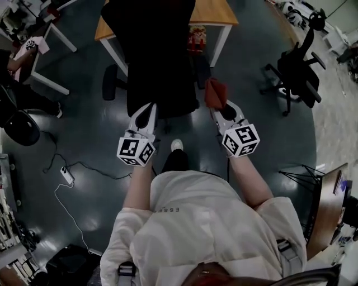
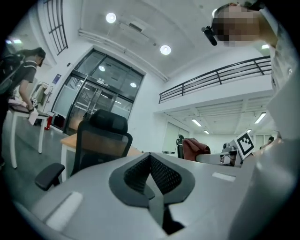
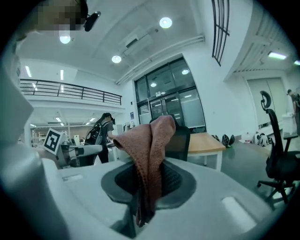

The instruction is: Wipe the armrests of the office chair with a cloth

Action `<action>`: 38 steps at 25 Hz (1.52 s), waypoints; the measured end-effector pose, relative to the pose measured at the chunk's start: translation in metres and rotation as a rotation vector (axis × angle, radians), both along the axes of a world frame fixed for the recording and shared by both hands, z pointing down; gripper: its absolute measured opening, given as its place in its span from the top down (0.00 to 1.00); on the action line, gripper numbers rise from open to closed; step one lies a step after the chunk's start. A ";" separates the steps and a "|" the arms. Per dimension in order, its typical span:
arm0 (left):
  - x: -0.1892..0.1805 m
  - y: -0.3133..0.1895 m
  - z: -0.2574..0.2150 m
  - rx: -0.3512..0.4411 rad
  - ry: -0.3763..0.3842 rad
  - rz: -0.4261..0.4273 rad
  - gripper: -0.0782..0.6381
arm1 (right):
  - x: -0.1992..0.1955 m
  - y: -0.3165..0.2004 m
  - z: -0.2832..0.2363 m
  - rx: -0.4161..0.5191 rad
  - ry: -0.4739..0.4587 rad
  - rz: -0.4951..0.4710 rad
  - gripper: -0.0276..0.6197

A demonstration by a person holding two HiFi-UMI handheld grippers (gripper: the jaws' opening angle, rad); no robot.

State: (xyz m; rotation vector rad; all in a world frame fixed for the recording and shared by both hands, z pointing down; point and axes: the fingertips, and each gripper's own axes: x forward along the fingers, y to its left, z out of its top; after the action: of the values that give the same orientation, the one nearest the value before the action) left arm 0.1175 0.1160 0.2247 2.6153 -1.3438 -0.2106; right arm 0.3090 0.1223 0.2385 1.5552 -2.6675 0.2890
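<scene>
Nearest us, the left gripper (image 1: 145, 114): jaws pressed together on nothing. Right gripper (image 1: 222, 110): jaws clamped on the reddish cloth (image 1: 215, 93), held up just beside the office chair (image 1: 159, 56). We judge this the approach, with the armrest (image 1: 110, 82) not yet wiped. Next: lower the cloth flat onto the nearer armrest. Wooden counter (image 1: 215, 11) beyond.

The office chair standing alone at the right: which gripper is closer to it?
Right. The right gripper, jaws shut on the cloth, is left of the lone chair; the left gripper is even farther left, beyond the right one.
</scene>
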 end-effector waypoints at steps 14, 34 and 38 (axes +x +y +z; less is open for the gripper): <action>-0.011 0.164 -0.002 -0.025 -0.015 -0.085 0.87 | -0.016 0.149 0.011 -0.035 0.048 -0.005 0.87; -0.109 0.321 0.005 0.034 -0.060 -0.016 0.87 | -0.099 0.320 0.027 -0.014 0.109 0.094 0.87; -0.115 0.335 0.000 0.063 -0.065 -0.024 0.87 | -0.105 0.335 0.026 -0.006 0.140 0.083 0.87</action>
State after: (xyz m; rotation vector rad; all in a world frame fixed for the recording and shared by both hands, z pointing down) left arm 0.0020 0.4505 0.2244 2.6803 -1.4128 -0.1762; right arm 0.2038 0.4576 0.2648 1.6225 -2.5000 0.1837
